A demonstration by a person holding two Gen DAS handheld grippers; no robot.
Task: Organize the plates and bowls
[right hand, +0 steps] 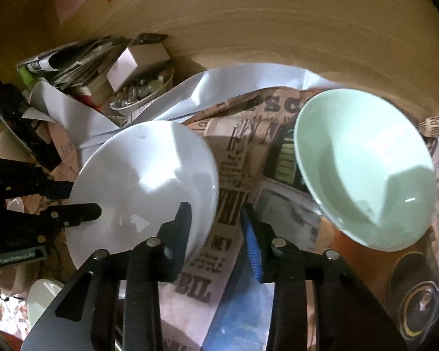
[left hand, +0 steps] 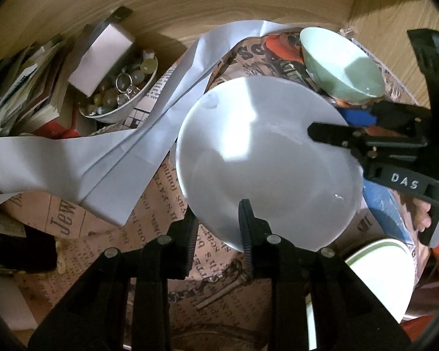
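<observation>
Both claws, left and right, pinch white plate rim; uneven pull could slip it onto green bowl.

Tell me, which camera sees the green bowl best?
The right wrist view: the green bowl is big there, tilted, its whole inside showing. The left wrist view shows it small and far off, behind the white plate.

Bare wood wall leaves open air from ten to two o'clock. At the centre the white plate fills the way, with the green bowl just beside it at one o'clock. Crumpled white paper sprawls at nine; behind it, at ten, the bead dish and stacked booklets crowd close. A pale cup blocks five o'clock.
</observation>
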